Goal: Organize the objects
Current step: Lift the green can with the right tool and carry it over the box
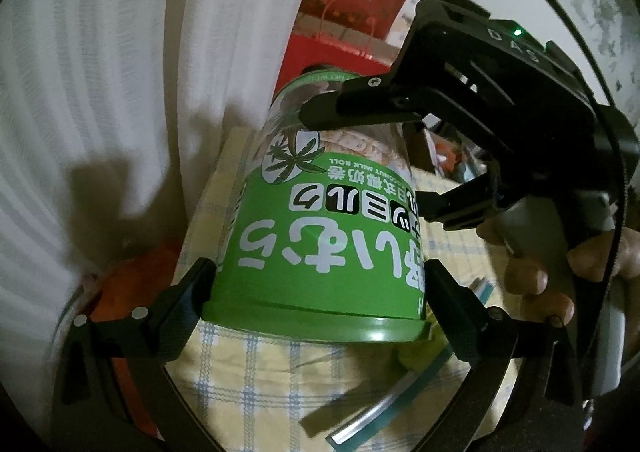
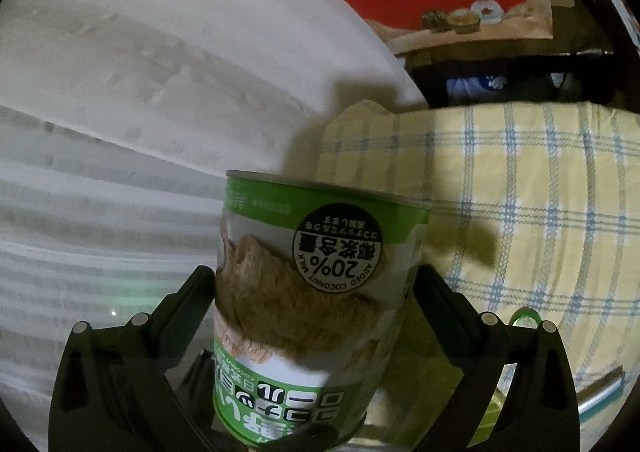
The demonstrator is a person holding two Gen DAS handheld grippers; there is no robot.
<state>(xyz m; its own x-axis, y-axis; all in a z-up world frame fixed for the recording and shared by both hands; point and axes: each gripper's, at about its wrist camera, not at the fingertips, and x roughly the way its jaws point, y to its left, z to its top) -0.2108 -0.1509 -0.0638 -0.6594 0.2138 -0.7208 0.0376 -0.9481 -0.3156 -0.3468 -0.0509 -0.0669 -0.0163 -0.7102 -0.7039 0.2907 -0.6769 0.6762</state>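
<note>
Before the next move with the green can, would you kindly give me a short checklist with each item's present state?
1. Left gripper shut on the can, near its lid end: ok.
2. Right gripper shut on the can's other half: ok.
3. Can upright: not ok; its print reads upside down in both views.
4. Can clear of the checked cloth: cannot tell.
5. Landing spot visible: cannot tell.
6. Can's lid closed: cannot tell.
</note>
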